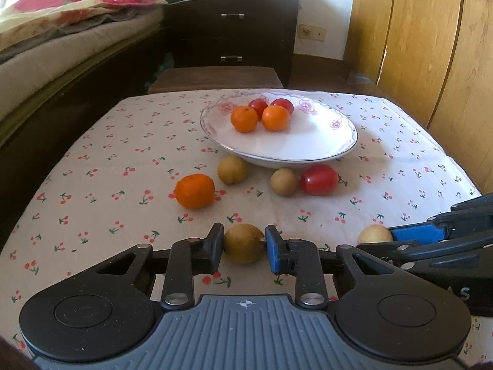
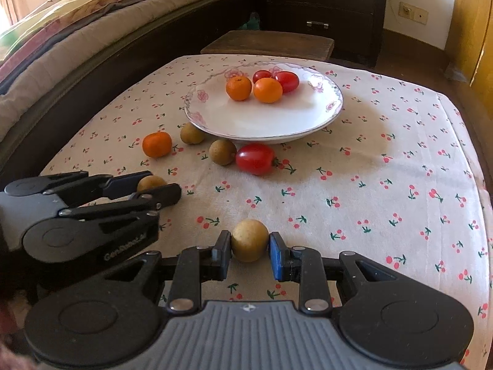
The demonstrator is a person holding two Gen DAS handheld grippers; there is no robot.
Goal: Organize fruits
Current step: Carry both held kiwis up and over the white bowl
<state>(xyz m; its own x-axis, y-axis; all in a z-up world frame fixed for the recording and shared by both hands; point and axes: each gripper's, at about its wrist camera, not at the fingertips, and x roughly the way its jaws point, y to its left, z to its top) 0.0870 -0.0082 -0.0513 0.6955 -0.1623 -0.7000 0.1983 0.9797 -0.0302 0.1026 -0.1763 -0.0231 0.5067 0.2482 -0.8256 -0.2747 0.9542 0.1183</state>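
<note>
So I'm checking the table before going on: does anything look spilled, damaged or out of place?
Nothing spilled or damaged. One orange, two brown fruits and a tomato lie loose on the tablecloth beside the plate.

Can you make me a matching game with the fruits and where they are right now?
Things:
1. two oranges
2. big red tomato
3. brown fruit, paler
4. brown fruit, darker

Places:
A. between the left gripper's fingers
B. on the cloth, just in front of the plate
C. between the right gripper's fingers
D. on the white plate

Pairs: 1-D, 2-B, 3-C, 4-A
</note>
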